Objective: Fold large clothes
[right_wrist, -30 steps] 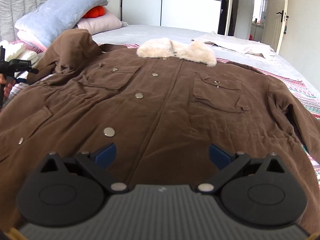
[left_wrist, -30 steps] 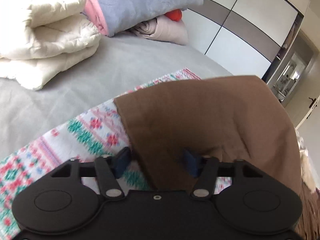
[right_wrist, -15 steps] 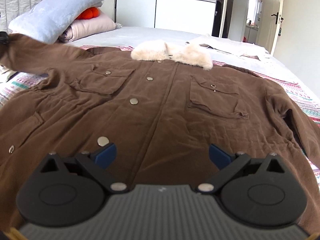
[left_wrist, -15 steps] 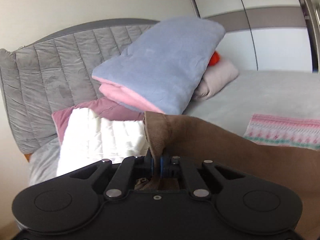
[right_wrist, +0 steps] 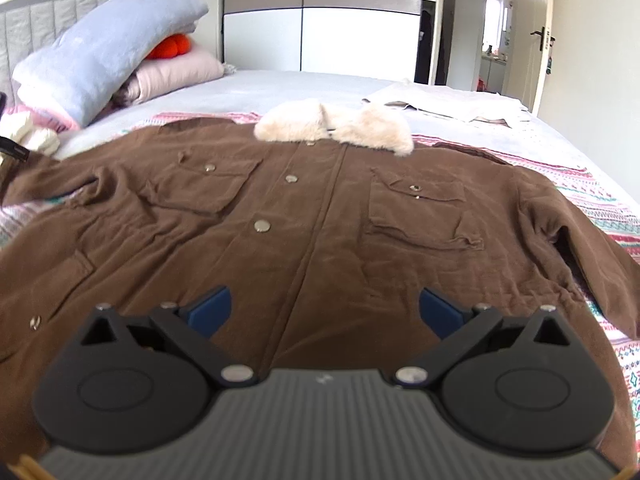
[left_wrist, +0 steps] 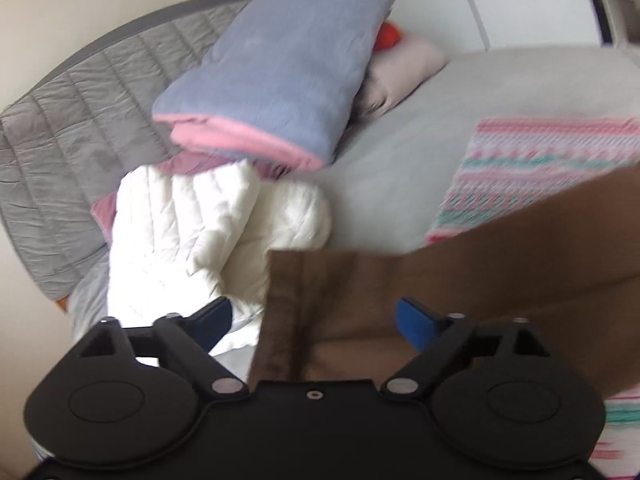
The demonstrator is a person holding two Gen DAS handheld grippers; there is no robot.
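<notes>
Coat [right_wrist: 320,232], brown with a pale fur collar [right_wrist: 334,128], lies front-up and spread across the patterned throw [right_wrist: 600,200] on the bed [right_wrist: 248,92], its hem toward the right gripper [right_wrist: 325,310] and its collar toward the wardrobe [right_wrist: 320,20]. Half a second ago the left gripper [left_wrist: 314,320] was clenched on the cuff [left_wrist: 288,300]; now its jaws are opening and stand wide, with the cuff between the pads but neither blue pad pressing on it. A second ago that sleeve was bunched up over the coat's shoulder; in the right view it now runs out flat from the coat toward the white quilt [left_wrist: 192,232] (the far end slips off the frame's edge). The right gripper hovers over the hem, jaws released and apart, nothing between them.

I read this as the sleeve being let go after a straightening pull, so the coat is laid out, not yet folded. The other sleeve [right_wrist: 580,248], on the coat's door side, looks rumpled and probably wants the same treatment before any fold.
</notes>
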